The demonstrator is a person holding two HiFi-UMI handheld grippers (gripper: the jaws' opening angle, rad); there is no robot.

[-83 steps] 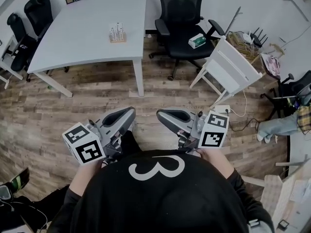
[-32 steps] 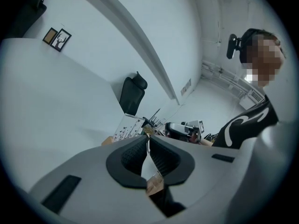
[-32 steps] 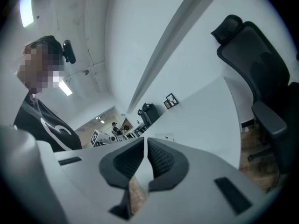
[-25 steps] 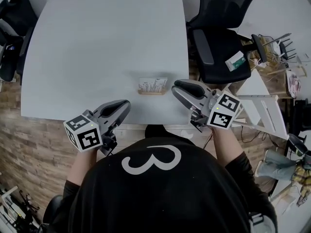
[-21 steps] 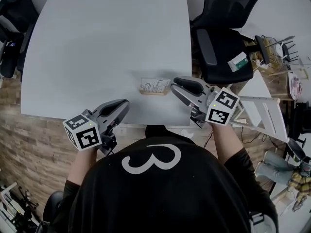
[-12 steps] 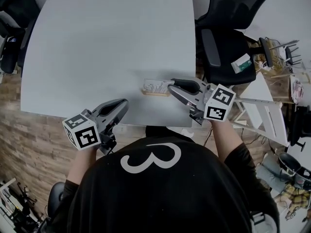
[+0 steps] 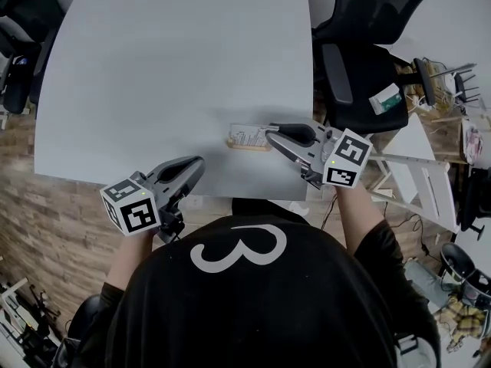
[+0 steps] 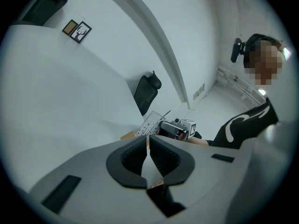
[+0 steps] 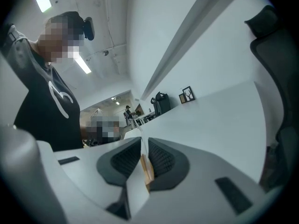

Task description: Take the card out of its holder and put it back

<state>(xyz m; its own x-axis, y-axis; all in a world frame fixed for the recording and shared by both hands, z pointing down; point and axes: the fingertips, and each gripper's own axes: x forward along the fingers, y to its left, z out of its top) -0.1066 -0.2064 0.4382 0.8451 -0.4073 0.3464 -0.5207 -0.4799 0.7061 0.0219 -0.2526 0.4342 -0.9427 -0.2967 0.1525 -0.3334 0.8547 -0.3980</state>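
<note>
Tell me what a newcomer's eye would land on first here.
The right gripper draws the eye first. It is at the right end of the wooden card holder near the front edge of the big white table. Its jaws have just been closing, with the card edge-on between them and a slit of gap showing. The left gripper hangs off to the left over the table's edge, its jaws almost together on nothing.

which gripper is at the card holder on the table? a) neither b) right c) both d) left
b: the right gripper has the card in the wooden holder between its jaws, which have just been closing; the left gripper hangs back near the table edge, empty.
</note>
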